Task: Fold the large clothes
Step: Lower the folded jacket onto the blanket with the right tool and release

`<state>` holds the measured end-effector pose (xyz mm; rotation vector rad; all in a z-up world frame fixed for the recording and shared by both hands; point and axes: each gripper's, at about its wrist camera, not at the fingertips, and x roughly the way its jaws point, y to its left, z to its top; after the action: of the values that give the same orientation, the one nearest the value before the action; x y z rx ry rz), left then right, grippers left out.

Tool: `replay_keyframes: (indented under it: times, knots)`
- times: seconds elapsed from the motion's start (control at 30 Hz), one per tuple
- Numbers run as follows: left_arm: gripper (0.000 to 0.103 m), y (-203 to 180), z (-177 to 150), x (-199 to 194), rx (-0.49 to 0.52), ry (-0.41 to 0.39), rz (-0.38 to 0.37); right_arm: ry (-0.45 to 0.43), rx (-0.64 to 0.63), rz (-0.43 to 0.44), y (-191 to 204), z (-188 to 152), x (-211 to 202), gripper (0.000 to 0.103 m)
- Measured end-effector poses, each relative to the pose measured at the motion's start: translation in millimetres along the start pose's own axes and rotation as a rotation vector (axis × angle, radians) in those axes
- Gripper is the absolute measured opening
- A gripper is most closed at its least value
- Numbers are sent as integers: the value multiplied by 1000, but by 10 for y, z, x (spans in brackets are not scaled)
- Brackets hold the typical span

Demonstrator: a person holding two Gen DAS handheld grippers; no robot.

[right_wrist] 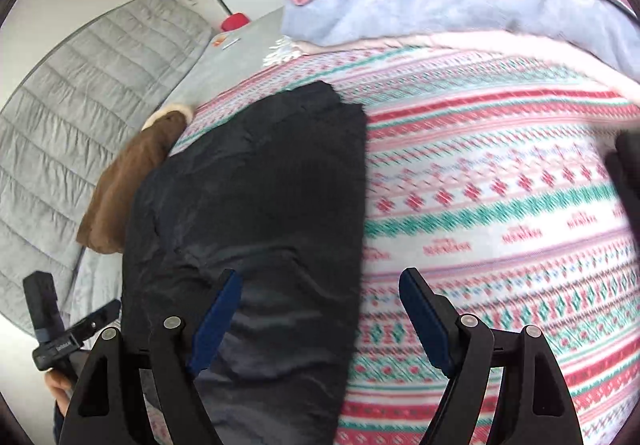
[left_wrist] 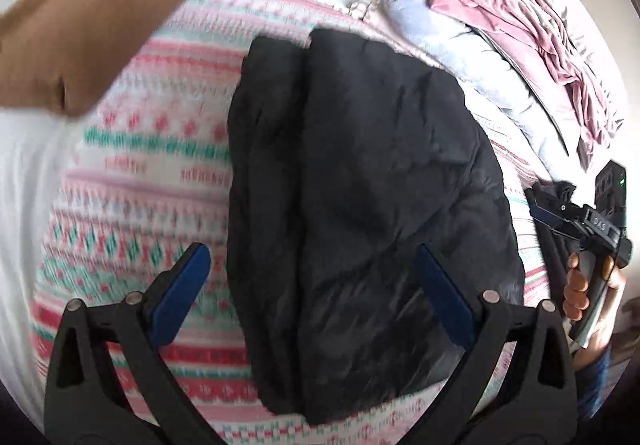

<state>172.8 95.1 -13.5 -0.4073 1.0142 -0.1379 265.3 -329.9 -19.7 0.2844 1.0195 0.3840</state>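
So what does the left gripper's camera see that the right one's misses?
Only the left wrist view shows the right gripper and the hand holding it. Only the right wrist view shows the grey quilted cover and a small red object. Both show the folded black garment, the patterned blanket, the brown garment and the pink bedding.

Patterned blanket [right_wrist: 500,181] under folded black garment [right_wrist: 248,213] (brown one [right_wrist: 132,181] beside)

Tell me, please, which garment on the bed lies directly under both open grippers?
The black jacket, folded on the patterned blanket; the brown garment lies beside it, farther off.
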Motion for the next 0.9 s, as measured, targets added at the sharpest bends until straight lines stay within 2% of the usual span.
replay_keyframes:
  times: [0.17, 0.37, 0.5, 0.9]
  knots:
    - [102, 87, -185, -12, -53, 36, -86, 25, -16, -4, -131, -125, -27, 82]
    - [102, 18, -319, 84, -52, 82, -92, 57, 0, 7, -220, -224, 22, 84]
    - [102, -7, -418, 191, -75, 142, -141, 76, 31, 24, -256, -246, 68, 84]
    - [102, -4, -474, 234, -94, 130, -152, 120, 85, 91, -266, -261, 230, 84]
